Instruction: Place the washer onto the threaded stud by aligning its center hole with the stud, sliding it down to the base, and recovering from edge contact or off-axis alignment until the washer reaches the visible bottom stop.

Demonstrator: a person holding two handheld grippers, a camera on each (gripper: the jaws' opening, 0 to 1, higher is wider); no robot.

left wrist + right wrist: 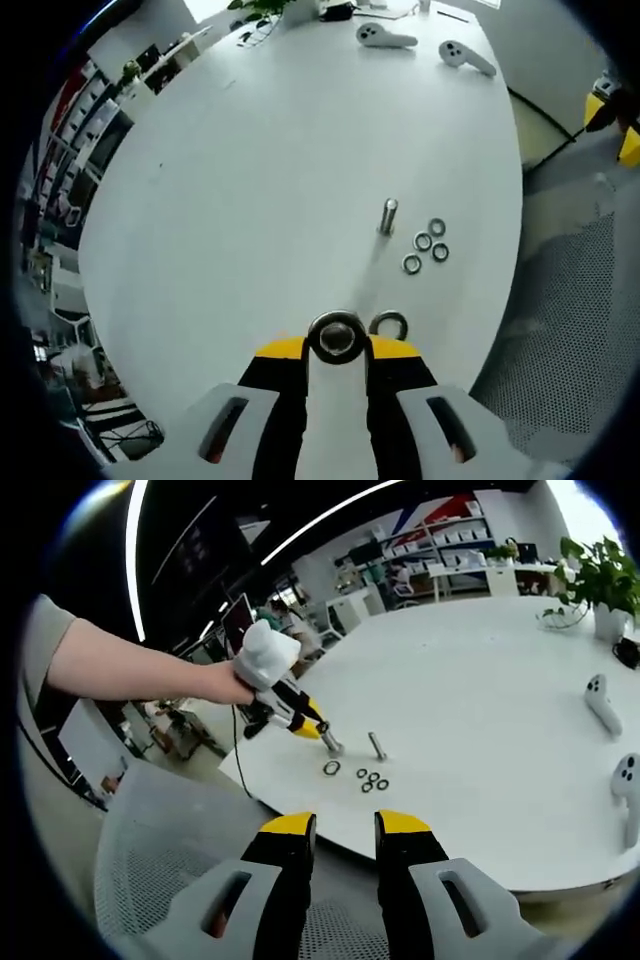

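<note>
1. We are finding the left gripper [338, 340] with its jaws closed tight on a washer [337, 338], held ring-face toward the camera at the jaw tips. In the right gripper view the same tool [327, 742] is hanging over the desk [480, 690] edge, gripped by a person's hand [262, 665].
2. We are locating the threaded stud [388, 216] standing upright on the desk, ahead of the left jaws and slightly to their right, well apart from the held washer.
3. A loose washer [388, 324] is lying just beyond the left jaw tips on the right; four spare washers [427, 246] are clustering beside the stud's base.
4. The right gripper [344, 825] is idling off the desk, its jaws a narrow gap apart and holding nothing.
5. Risks we are judging: the washer is being gripped edge-on, so a tilted approach could catch its rim on the stud tip and jam off-axis; a slack grip could drop it among the spares; a sideways nudge could topple the stud, if it is free-standing.
6. Two white controllers [425, 44] are lying far beyond the jaws. We are reading no brand, label or writing anywhere.
</note>
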